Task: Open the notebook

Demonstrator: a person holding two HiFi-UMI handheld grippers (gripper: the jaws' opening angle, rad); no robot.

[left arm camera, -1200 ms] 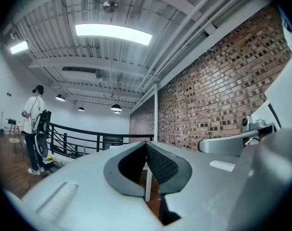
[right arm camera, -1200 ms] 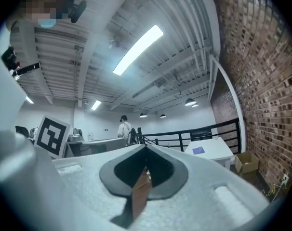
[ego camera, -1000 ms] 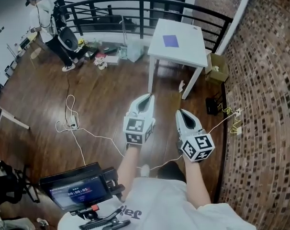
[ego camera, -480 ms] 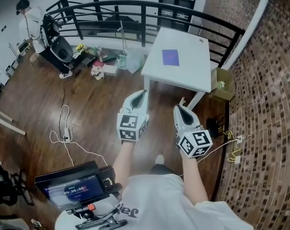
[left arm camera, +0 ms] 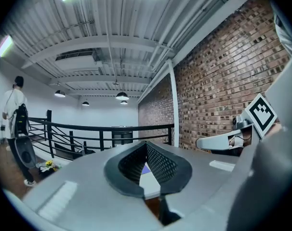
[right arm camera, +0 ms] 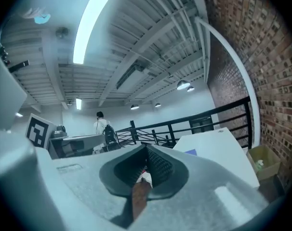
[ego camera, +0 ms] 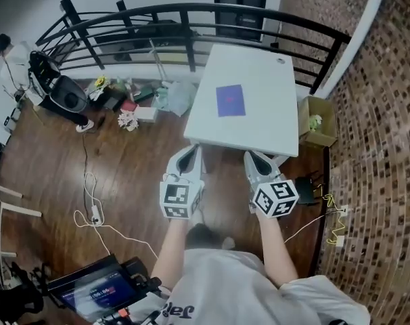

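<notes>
**Two claws, one notebook**

Left gripper [ego camera: 189, 149] and right gripper [ego camera: 254, 156]: both closed and empty, side by side, tips near the front edge of the white table [ego camera: 259, 66]. Purple notebook [ego camera: 230, 101]: shut, lying flat on the table ahead of both claws, well apart from them.

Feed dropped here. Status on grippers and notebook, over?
Left gripper shut, empty. Right gripper shut, empty. Notebook closed on white table, ahead of both. Nothing blocking.

A white table [ego camera: 259, 66] stands on the dark wooden floor [ego camera: 124, 161]. A purple notebook [ego camera: 230, 101] lies flat near its middle, slightly left of centre.
</notes>
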